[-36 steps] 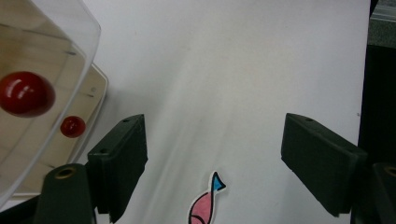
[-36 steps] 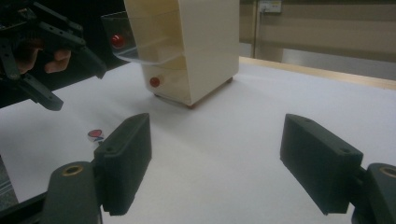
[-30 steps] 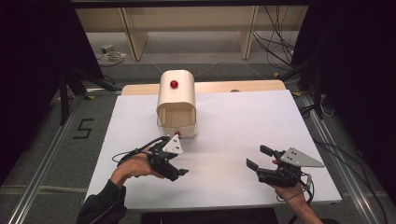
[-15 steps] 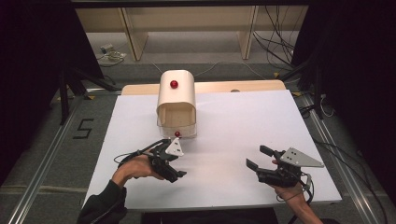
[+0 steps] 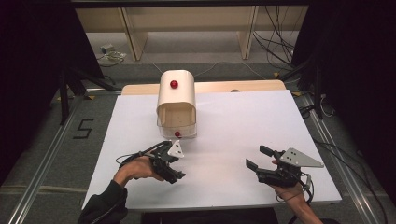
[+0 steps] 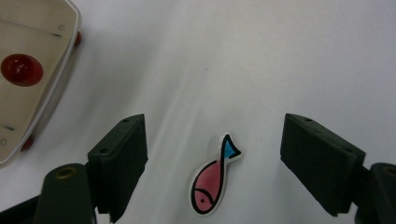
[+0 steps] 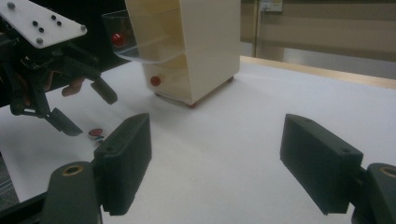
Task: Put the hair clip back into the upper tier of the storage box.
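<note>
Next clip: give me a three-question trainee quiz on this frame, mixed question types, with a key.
1. True or false: the left gripper is shut on the fish sticker.
2. What colour is the sticker's tail? A) green B) blue C) yellow
3. Fill in: the cream box has a red ____ on top.

Key: 1 false, its jaws stand open either side of the sticker, which lies flat on the white table. 2 B. 3 knob.

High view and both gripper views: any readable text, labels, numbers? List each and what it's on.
"5": dark marking on the grey floor left of the table.
Fish sticker between the left gripper's open jaws: a pink and blue drawing, no lettering.
Cream box with red knobs: no label visible.
Grey plate on the right gripper: screw holes, no text.
Nothing else readable.
</note>
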Demonstrator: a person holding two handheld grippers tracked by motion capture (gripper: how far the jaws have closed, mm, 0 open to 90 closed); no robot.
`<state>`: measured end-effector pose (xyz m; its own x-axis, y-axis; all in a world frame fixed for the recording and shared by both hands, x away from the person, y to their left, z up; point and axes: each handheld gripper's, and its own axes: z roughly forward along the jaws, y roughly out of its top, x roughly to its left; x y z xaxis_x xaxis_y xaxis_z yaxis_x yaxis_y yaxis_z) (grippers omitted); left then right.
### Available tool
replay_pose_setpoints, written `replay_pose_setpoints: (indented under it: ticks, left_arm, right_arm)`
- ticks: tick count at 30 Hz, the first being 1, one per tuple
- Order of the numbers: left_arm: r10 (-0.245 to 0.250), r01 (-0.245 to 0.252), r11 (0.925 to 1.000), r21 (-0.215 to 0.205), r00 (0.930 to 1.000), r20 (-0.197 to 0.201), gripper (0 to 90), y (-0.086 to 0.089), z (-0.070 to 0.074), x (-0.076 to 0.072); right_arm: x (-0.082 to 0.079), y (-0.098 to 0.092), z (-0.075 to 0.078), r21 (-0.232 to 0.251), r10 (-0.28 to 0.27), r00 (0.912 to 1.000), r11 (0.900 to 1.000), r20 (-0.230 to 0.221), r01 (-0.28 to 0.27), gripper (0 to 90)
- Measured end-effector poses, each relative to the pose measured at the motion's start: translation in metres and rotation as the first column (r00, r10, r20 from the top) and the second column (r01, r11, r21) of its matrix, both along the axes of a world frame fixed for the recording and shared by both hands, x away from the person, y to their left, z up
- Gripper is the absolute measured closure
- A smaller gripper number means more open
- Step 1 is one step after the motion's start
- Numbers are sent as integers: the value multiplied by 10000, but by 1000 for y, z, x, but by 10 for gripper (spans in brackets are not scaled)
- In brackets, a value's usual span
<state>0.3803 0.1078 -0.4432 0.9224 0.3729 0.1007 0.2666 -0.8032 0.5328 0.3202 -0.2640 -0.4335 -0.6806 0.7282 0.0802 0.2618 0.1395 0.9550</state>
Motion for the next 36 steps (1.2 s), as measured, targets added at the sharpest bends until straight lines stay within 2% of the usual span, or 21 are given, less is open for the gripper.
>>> replay_pose_setpoints:
  ticks: [1, 6, 9, 14, 18, 20, 25, 36]
  left_arm:
    - [-157, 156, 9996, 245, 9999, 17, 227, 0, 0, 1]
    - [-128, 129, 9996, 262, 9999, -42, 232, -1, -4, 0]
    - [-221, 226, 9984, 511, 9997, -87, 234, -1, -6, 0]
    - [-169, 174, 9983, 549, 9998, -94, 238, -1, -10, 1]
    - [-271, 279, 9966, 776, 9996, -115, 247, -1, -13, 1]
    - [-232, 242, 9971, 721, 9996, -152, 249, -1, -14, 0]
    - [-418, 429, 9953, 865, 9990, -144, 291, -2, -15, -1]
    - [-504, 511, 9935, 1017, 9987, -98, 380, -3, -21, -2]
  right_arm:
    - [0, 0, 0, -26, -10, 10000, 10000, 11, 10, 258]
    - [-1, 0, 0, -50, 1, 10000, 10000, 17, -1, 258]
    - [0, 0, 0, -28, 7, 10000, 10000, 15, -7, 258]
    - [-1, 0, 0, -25, -9, 10000, 10000, 20, 9, 258]
    - [-1, 0, 1, -34, 7, 10000, 10000, 33, -7, 258]
    - [-1, 0, 1, -38, 3, 10000, 10000, 28, -3, 258]
    - [-1, 0, 1, -56, 14, 10000, 10000, 28, -14, 258]
    - [-1, 0, 1, -57, 24, 10000, 10000, 24, -24, 258]
